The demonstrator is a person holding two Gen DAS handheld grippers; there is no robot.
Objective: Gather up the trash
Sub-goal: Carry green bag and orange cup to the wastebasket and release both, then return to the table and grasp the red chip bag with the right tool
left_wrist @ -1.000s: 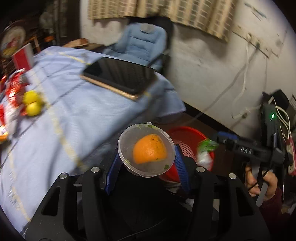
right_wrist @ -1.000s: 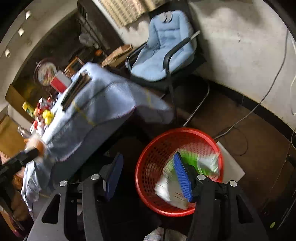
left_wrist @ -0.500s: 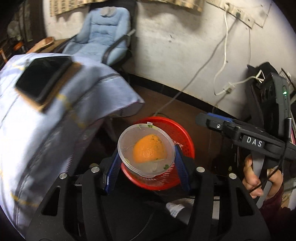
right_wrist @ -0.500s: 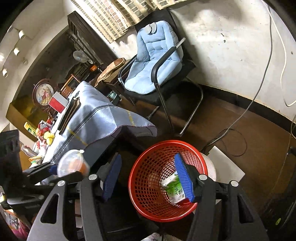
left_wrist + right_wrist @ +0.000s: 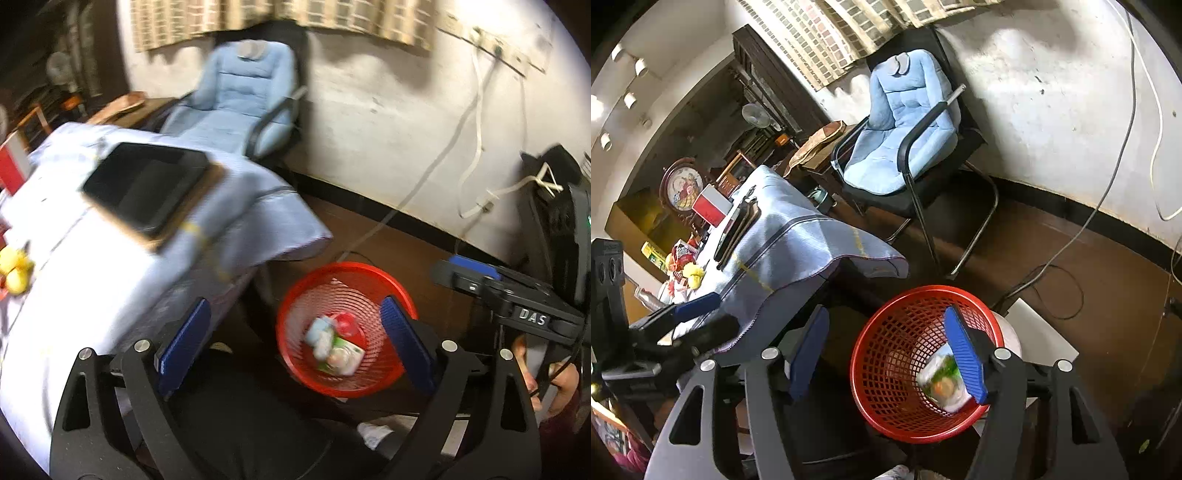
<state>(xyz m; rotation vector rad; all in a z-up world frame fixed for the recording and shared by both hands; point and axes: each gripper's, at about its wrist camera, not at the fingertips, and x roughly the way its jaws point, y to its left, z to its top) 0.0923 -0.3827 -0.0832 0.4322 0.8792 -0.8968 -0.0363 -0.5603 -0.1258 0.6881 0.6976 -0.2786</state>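
Observation:
A red mesh waste basket [image 5: 397,286] stands on the brown floor beside the table; it also shows in the right wrist view [image 5: 886,373]. Inside lie a green-and-white wrapper [image 5: 347,360] and blurred pieces of trash [image 5: 321,334]; the wrapper also shows in the right wrist view [image 5: 943,382]. My left gripper [image 5: 295,343] is open and empty, above and to the left of the basket. My right gripper [image 5: 886,354] is open and empty over the basket. The right gripper appears at the right in the left wrist view [image 5: 465,273].
A table with a pale blue cloth [image 5: 92,280] is on the left, with a black tray [image 5: 144,186], yellow fruit [image 5: 13,269] and red packets on it. A blue padded chair [image 5: 240,103] stands by the wall. Cables [image 5: 1067,243] run along the wall and floor.
My left gripper has opened and the clear cup with the orange piece has left it; blurred trash now lies in the basket. The left view has swung back toward the table.

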